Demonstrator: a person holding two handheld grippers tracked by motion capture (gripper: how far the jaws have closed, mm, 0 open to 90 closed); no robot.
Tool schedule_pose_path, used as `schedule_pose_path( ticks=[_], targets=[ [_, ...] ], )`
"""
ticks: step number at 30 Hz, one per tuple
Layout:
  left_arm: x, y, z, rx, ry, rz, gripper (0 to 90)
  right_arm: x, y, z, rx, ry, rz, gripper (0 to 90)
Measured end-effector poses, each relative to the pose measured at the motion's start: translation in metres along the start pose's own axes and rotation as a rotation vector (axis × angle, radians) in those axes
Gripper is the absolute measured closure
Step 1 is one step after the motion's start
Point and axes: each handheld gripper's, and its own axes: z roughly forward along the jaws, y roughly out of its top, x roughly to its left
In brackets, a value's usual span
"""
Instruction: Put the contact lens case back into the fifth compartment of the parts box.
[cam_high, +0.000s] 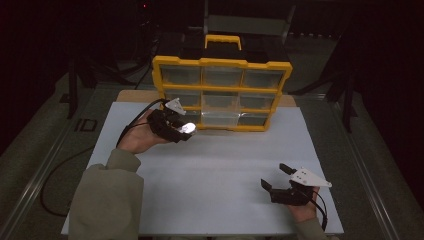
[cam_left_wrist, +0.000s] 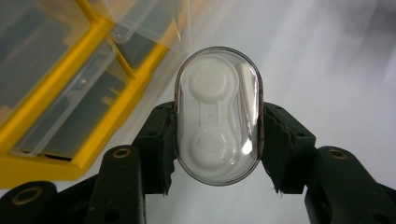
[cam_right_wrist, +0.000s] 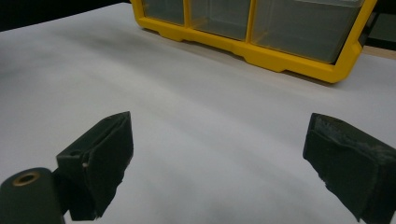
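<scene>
My left gripper (cam_high: 182, 131) is shut on a clear oval contact lens case (cam_left_wrist: 218, 114) with a white two-well insert; the case (cam_high: 188, 128) glints in the high view. It hangs just in front of the lower left drawers of the yellow drawer organizer (cam_high: 222, 92). One clear drawer (cam_left_wrist: 149, 21) stands pulled out beside the case in the left gripper view. My right gripper (cam_high: 275, 177) rests low over the white board (cam_high: 220, 170) near its front right, jaws wide open with nothing between them. In the right gripper view the organizer (cam_right_wrist: 261, 49) lies ahead.
The organizer has a yellow carry handle (cam_high: 223, 40) on top and several clear drawers. The white board lies on a grey table (cam_high: 350, 150), dark all around. A black cable (cam_high: 55, 175) trails off the left side.
</scene>
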Motion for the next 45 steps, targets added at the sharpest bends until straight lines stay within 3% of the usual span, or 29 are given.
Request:
schedule_pose_path(
  ticks=[16, 30, 42, 45],
  targets=[
    [0.006, 0.012, -0.016, -0.005, 0.023, 0.009, 49.3, -0.001, 0.0, 0.0, 0.0, 0.001, 0.003, 8.7],
    [0.018, 0.033, -0.034, -0.013, 0.081, 0.007, 49.2, -0.001, 0.0, 0.0, -0.001, -0.001, 0.008, 8.7],
    [0.022, 0.046, -0.038, -0.025, 0.103, 0.002, 49.2, -0.001, 0.0, 0.0, -0.002, 0.001, 0.007, 8.7],
    [0.025, 0.054, -0.038, -0.046, 0.111, -0.013, 49.2, -0.001, 0.0, 0.0, -0.003, 0.0, 0.011, 8.7]
  ],
)
